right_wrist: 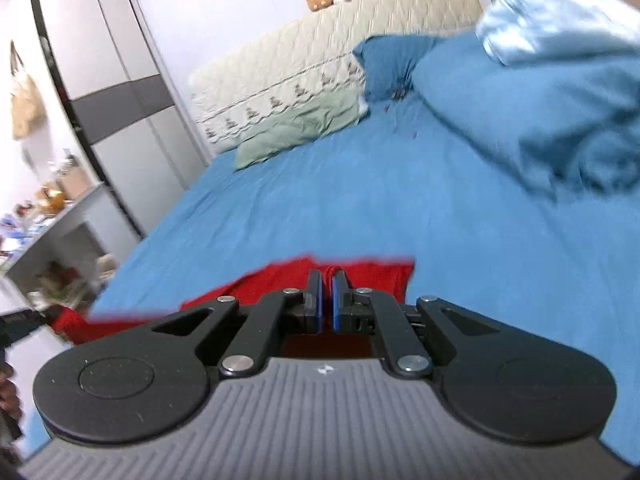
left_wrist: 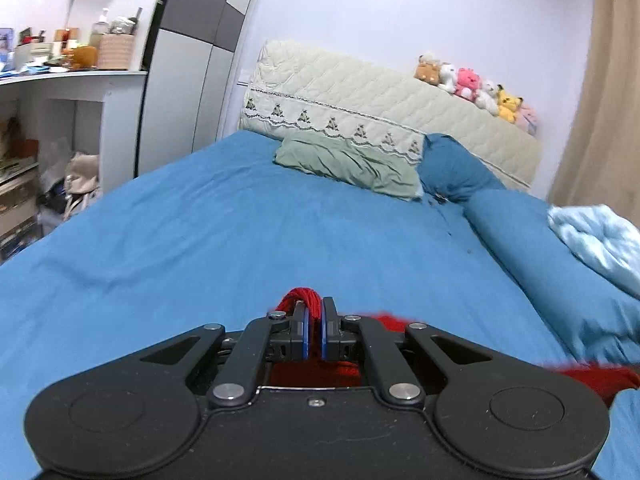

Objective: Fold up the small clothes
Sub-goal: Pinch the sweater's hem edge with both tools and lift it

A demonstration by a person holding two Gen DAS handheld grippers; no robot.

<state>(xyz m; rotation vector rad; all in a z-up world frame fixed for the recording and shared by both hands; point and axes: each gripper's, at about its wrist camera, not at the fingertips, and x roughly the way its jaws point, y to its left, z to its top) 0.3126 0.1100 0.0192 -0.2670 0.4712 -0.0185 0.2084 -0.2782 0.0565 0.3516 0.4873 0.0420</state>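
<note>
I clamp both tools, left (left_wrist: 314, 322) and right (right_wrist: 327, 294), on the red garment (right_wrist: 360, 276), stretching it above the bed (left_wrist: 240, 220) for folding.

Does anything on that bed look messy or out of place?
Mostly tidy. The pale blue blanket lies crumpled on the bunched blue duvet at the right side, and the green pillow is rumpled. The red garment is pinched in both the left gripper and the right gripper, not lying flat.

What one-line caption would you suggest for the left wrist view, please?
Left gripper pinches a bunched red garment above the blue bedsheet.
</note>
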